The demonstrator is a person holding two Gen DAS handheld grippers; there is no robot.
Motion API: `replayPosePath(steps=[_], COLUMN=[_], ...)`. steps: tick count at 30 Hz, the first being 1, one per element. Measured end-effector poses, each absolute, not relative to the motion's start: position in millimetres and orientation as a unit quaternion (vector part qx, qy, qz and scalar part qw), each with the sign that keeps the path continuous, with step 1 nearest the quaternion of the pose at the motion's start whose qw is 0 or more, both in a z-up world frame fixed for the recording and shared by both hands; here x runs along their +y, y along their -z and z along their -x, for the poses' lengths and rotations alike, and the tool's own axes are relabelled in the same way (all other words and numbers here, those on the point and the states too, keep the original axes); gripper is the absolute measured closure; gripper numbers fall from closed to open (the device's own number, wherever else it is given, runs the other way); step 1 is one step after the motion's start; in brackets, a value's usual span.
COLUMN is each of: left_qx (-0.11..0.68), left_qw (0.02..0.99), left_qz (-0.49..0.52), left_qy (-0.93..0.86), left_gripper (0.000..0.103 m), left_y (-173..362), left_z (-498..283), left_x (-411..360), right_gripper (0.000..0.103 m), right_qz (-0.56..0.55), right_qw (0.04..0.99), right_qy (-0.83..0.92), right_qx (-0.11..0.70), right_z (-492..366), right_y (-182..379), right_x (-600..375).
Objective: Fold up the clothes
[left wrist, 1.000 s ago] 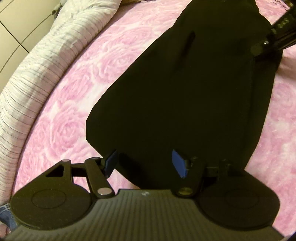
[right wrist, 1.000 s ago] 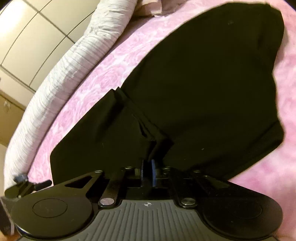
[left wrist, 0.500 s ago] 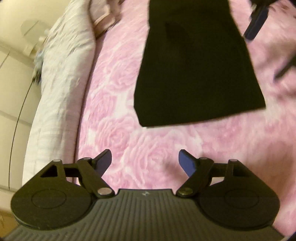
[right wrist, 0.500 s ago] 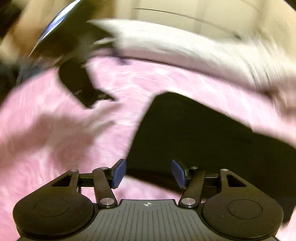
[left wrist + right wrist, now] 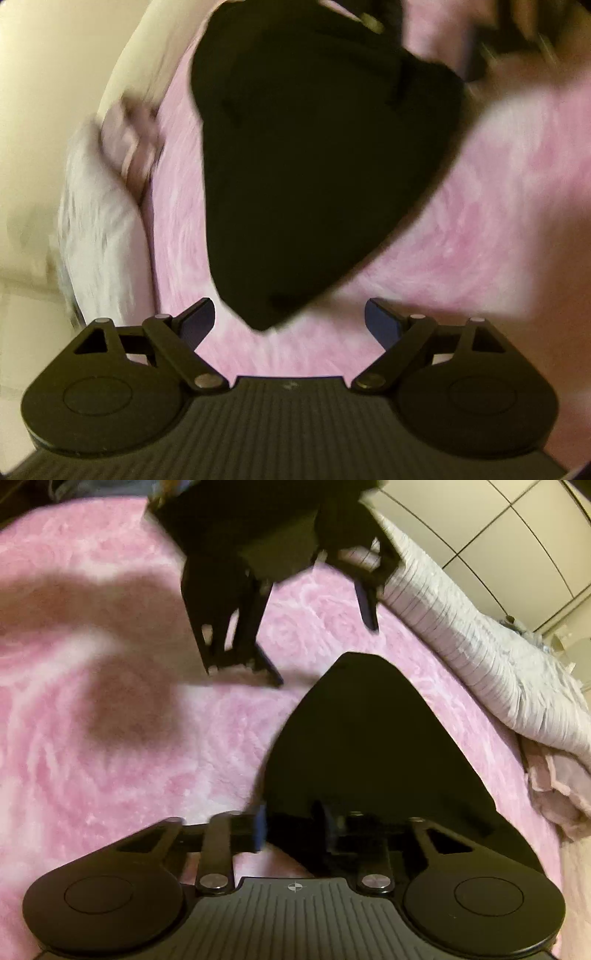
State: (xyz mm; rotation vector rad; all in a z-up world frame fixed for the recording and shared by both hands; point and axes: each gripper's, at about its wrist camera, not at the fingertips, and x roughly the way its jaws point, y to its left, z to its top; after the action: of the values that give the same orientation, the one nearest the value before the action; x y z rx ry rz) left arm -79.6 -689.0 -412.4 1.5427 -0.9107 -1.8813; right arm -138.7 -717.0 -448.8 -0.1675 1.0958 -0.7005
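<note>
Black garment [image 5: 314, 155] is lying folded on the pink bed [image 5: 461, 258]. Left gripper [image 5: 290, 319] is hovering wide open, empty, near its corner; right gripper [image 5: 295, 829] is straddling its edge, partly open.

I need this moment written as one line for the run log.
left gripper: open, near black garment corner | right gripper: open, jaws around garment edge | garment: folded, on pink blanket

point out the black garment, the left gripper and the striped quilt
black garment [image 5: 314, 166]: left wrist view, middle of the cloth.
left gripper [image 5: 288, 319]: left wrist view, gap between open fingers.
striped quilt [image 5: 480, 657]: right wrist view, ribbed top.
</note>
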Motion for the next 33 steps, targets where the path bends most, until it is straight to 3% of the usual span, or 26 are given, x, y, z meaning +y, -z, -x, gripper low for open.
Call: replayPosePath(steps=[3,4,6,7,8,11,21,27,33], left_qx=[-0.391,-0.394,-0.397,-0.392,-0.383,-0.358,-0.304,-0.260,-0.248], left_qw=[0.226,0.219,0.214,0.215,0.216,0.214,0.229,0.236,0.195], left_qz=[-0.564,-0.564,-0.569,-0.576,-0.582,-0.587,-0.619,-0.649,-0.668], left_qy=[0.692,0.692,0.688,0.684,0.685,0.694,0.687,0.675,0.674], left_gripper=[0.016,0.021,0.042,0.064,0.077,0.093,0.095,0.095,0.094], left_y=[423,423,423,422,419,397,290,235,217], left_z=[84,86,90,94,97,105,159,235,350], left_x=[-699,-705,-717,-724,-730,-739,-797,-870,-966], right_gripper=[0.087,0.088,0.089,0.089,0.090,0.090,0.091,0.092,0.092], right_qz=[0.041,0.034,0.024,0.020,0.013,-0.006,-0.111,-0.188,-0.279], right_qw=[0.810,0.814,0.824,0.828,0.830,0.836,0.844,0.865,0.864], right_qy=[0.322,0.320,0.319,0.318,0.319,0.322,0.370,0.362,0.339], right_qx=[0.489,0.483,0.467,0.461,0.457,0.445,0.373,0.293,0.246], right_z=[148,150,164,171,176,190,250,349,480], right_y=[433,427,406,395,385,357,260,220,209], right_x=[-734,-737,-736,-732,-731,-730,-755,-824,-912])
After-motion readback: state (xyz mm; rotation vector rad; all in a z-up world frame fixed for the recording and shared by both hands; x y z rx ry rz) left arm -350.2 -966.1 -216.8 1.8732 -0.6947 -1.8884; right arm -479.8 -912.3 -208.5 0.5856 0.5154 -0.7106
